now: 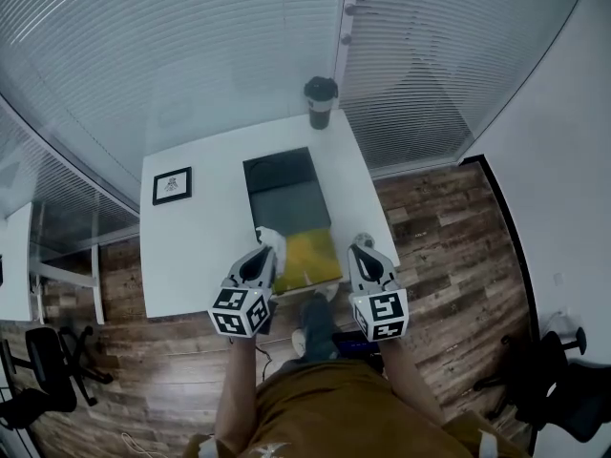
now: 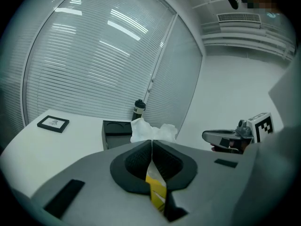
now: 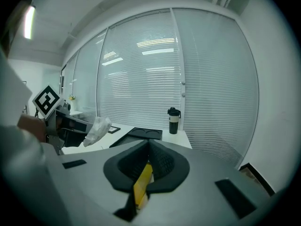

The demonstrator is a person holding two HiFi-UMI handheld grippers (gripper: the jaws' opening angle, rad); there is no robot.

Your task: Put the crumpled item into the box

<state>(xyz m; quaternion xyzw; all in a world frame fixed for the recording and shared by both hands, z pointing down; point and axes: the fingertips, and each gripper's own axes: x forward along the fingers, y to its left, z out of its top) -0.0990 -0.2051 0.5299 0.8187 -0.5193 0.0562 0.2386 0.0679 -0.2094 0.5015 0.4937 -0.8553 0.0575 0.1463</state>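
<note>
The crumpled item (image 1: 270, 239) is a wad of white paper, and my left gripper (image 1: 269, 246) is shut on it above the table's near edge. In the left gripper view the wad (image 2: 153, 132) sticks out past the closed jaws of the left gripper (image 2: 152, 142). The box (image 1: 286, 194) is black, lies open in the table's middle, and has a yellow section (image 1: 310, 254) at its near end. The wad hangs over the yellow section's left edge. My right gripper (image 1: 362, 244) hovers at the box's near right corner, shut and empty. The right gripper view also catches the wad (image 3: 96, 130).
A dark bottle (image 1: 321, 101) stands at the far edge of the white table (image 1: 205, 246), behind the box. A small framed picture (image 1: 172, 185) lies at the left. Glass walls with blinds stand behind the table. Wood floor lies to the right, and an office chair (image 1: 43, 365) stands at the lower left.
</note>
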